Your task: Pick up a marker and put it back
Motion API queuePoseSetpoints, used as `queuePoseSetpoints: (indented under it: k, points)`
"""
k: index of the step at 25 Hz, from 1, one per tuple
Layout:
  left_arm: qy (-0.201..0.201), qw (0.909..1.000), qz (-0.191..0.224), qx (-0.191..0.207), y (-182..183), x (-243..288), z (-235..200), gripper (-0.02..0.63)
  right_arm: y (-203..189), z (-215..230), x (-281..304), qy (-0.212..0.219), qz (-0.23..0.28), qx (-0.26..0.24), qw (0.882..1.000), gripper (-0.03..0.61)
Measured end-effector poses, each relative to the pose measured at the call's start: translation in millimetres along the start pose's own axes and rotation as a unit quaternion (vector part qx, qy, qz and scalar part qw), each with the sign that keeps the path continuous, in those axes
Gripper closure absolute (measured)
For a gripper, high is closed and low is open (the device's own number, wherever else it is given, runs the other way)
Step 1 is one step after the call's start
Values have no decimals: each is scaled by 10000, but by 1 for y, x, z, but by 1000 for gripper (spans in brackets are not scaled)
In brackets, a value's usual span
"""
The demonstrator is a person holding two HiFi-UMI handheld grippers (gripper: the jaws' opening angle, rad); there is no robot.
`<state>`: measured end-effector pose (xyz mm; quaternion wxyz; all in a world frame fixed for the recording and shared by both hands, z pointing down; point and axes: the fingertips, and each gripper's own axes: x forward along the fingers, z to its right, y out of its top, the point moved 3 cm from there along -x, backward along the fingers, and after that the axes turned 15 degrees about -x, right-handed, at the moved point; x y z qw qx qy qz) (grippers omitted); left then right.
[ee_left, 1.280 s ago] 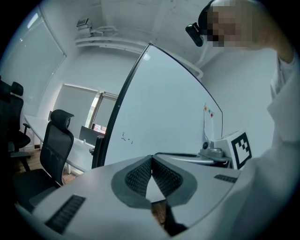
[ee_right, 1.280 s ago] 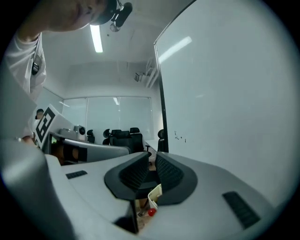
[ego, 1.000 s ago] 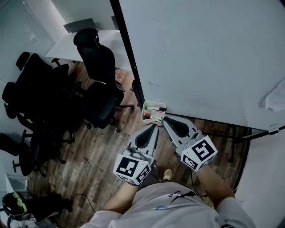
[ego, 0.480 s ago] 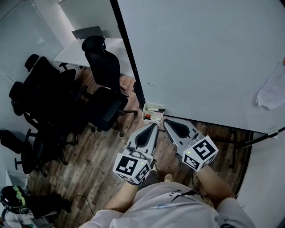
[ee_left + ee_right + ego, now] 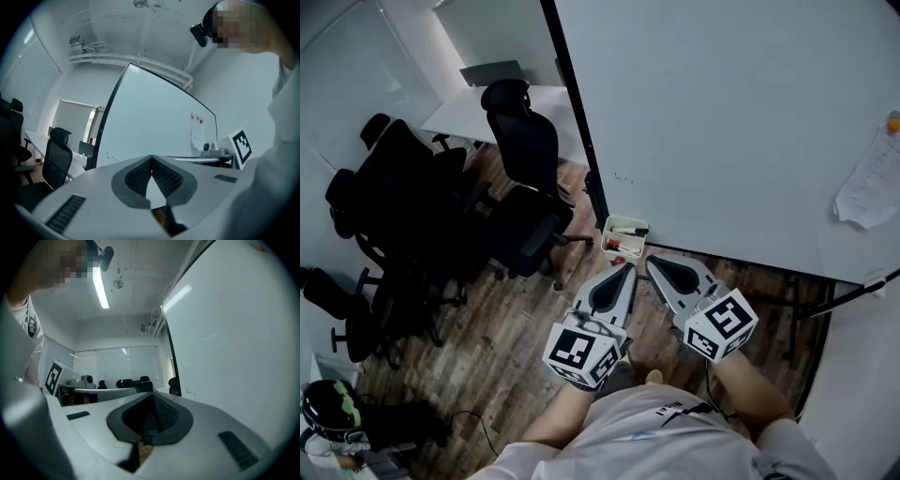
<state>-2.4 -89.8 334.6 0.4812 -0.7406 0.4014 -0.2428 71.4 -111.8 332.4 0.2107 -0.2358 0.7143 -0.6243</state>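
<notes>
- While the whiteboard (image 5: pixel 722 122) rises over a wood floor (image 5: pixel 506 328), black office chairs (image 5: pixel 525 141) stand beside it
- At the board's foot a white holder (image 5: pixel 607 246) keeps the markers (image 5: pixel 628 231)
- Near it, left gripper (image 5: pixel 628 267) and right gripper (image 5: pixel 652 262), jaws together, empty

Whiteboard (image 5: pixel 722 112), black chairs (image 5: pixel 525 141), wooden floor (image 5: pixel 516 328)

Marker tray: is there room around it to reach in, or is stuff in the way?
Yes. Nothing stands between the marker tray and the left gripper and right gripper, both with jaws shut and empty. The whiteboard above it is mostly blank, and the wooden floor to its right is bare. Left of it, black office chairs crowd in. Markers lie inside.
</notes>
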Motion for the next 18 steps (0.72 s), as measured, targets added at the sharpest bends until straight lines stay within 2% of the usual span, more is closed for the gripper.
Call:
queuePoseSetpoints:
  k: [18]
  points:
    - [-6,10000,-74,35,-5,-5,4,603,-8,-7,-5,11,-58,44,10000,566]
